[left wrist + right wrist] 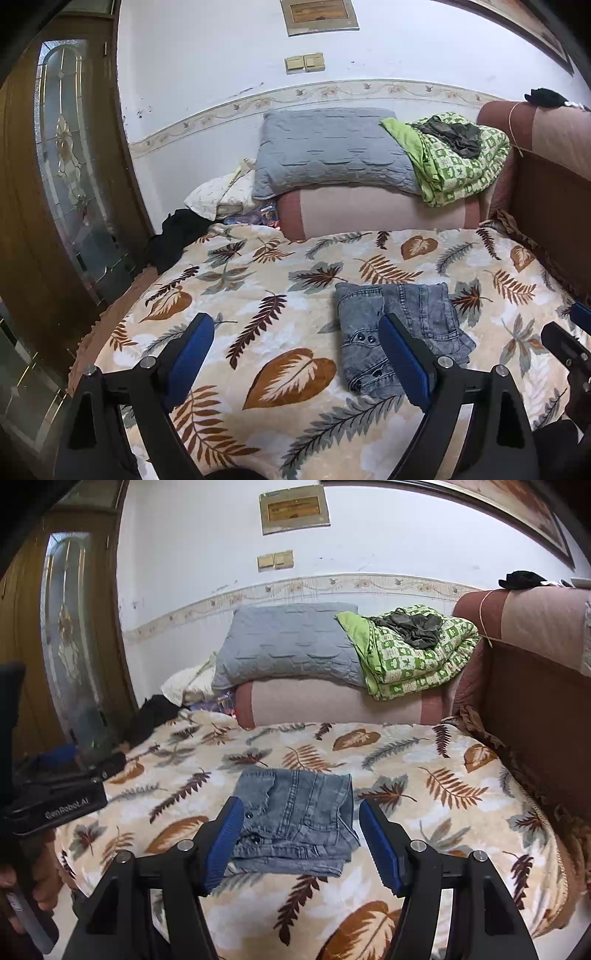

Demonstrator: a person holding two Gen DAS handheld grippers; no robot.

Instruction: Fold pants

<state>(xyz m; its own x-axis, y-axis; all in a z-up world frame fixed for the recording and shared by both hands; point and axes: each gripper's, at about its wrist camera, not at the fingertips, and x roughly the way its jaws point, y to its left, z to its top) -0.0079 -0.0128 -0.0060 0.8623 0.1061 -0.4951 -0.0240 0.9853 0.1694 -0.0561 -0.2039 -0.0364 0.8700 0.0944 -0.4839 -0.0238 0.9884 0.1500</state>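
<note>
Lying folded on the leaf-print blanket (424, 746) are the jeans (295, 812), a compact grey-blue bundle in the middle of the bed. From the left wrist view the near right corner of the jeans (402, 332) is hidden behind a blue pad, and the near edge slips behind the finger, so the whole outline is not on show there. How many layers are stacked I cannot tell; the near end shows several edges piled up. The waistband buttons sit at the near left, the smooth folded edge lies at the far end, and the long axis runs away from the grippers toward the pillow (288, 642).

The left gripper (295, 354) hangs above the blanket, jaws spread wide, nothing between them, the jeans just off to its right. The right gripper (301, 834) is spread wide too, hovering over the near end of the jeans, pads either side but gripping nothing. Whether its pads touch the cloth is hard to make out.

Behind, a green quilt (413, 653) leans on the pillow, and dark clothes (177, 236) slump by the door (62, 155), half cut off.
</note>
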